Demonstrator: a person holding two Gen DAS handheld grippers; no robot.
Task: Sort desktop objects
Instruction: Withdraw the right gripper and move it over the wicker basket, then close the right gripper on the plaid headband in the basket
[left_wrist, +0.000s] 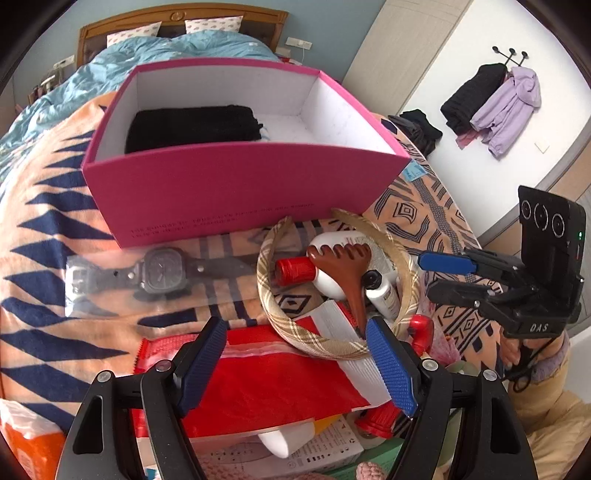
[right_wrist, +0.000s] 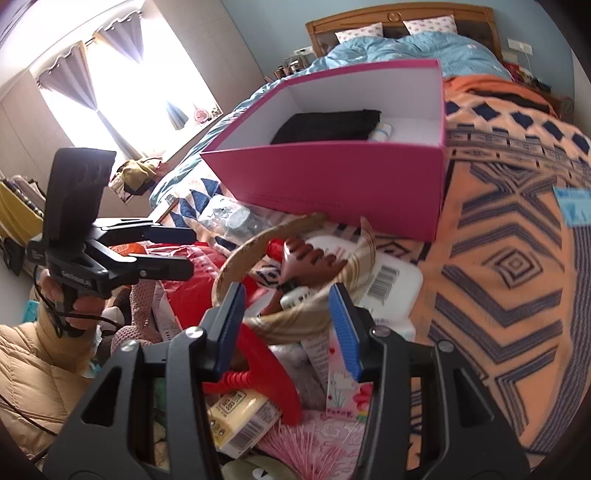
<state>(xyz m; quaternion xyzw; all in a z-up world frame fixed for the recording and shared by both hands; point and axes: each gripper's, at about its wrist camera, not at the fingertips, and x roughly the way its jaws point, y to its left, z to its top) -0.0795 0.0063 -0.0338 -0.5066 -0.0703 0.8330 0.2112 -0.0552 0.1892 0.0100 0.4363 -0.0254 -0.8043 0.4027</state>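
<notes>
Fuzzy orange blanket (left_wrist: 44, 236) carries one pink cardboard box (left_wrist: 236, 192), one plaid headband (left_wrist: 280, 325), one bagged watch (left_wrist: 162, 275); left gripper (left_wrist: 295, 365) and right gripper (right_wrist: 288, 325) jaws spread, empty.

Light level: both views are brightly lit by daylight.
Source: a curtained window (right_wrist: 122, 85), upper left of the right wrist view, is blown out to white.
Glare: a clear plastic bag (left_wrist: 129, 280) is seen hazed by reflections.
Distortion: straight edges are bowed; corners are vignetted black.
Blur: the patterned blanket (right_wrist: 517, 258) is smeared at right.
</notes>
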